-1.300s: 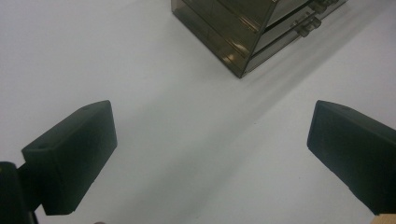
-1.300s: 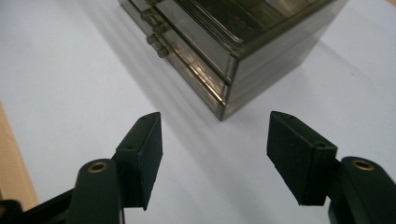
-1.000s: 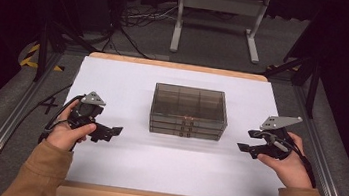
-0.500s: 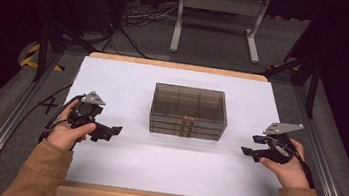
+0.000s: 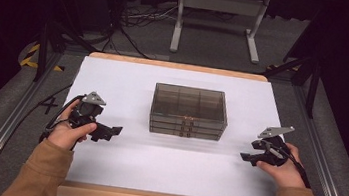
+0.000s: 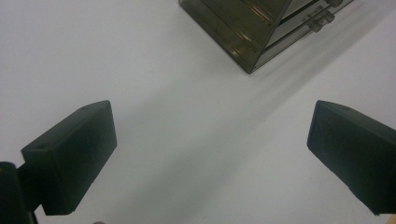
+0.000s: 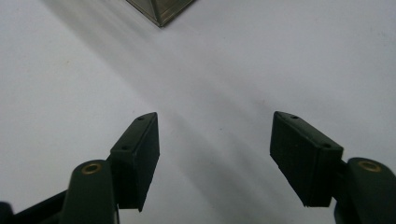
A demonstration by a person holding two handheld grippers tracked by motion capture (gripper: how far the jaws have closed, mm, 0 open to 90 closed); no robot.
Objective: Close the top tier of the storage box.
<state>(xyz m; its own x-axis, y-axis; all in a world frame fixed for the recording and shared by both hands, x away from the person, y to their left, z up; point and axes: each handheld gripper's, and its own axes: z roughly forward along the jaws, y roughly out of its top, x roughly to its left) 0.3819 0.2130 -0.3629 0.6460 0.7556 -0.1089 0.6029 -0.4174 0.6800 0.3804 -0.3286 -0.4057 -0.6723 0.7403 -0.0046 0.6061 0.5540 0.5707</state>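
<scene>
Smoked clear-plastic drawer box (image 5: pixel 188 112), rectangular w/ stacked drawers, sits mid-table on white-topped table (image 5: pixel 129 82), high view. Left hand-held gripper (image 5: pixel 110 131) rests front-left of box, well apart; right hand-held gripper (image 5: pixel 251 158) front-right, well apart. Both empty.

Left gripper view: jaws spread wide, nothing btwn them; box corner (image 6: pixel 252 28) ahead, drawer handles visible at upper right.

Right gripper view: jaws parted wide, empty; box corner (image 7: pixel 161 9) at top edge.
</scene>
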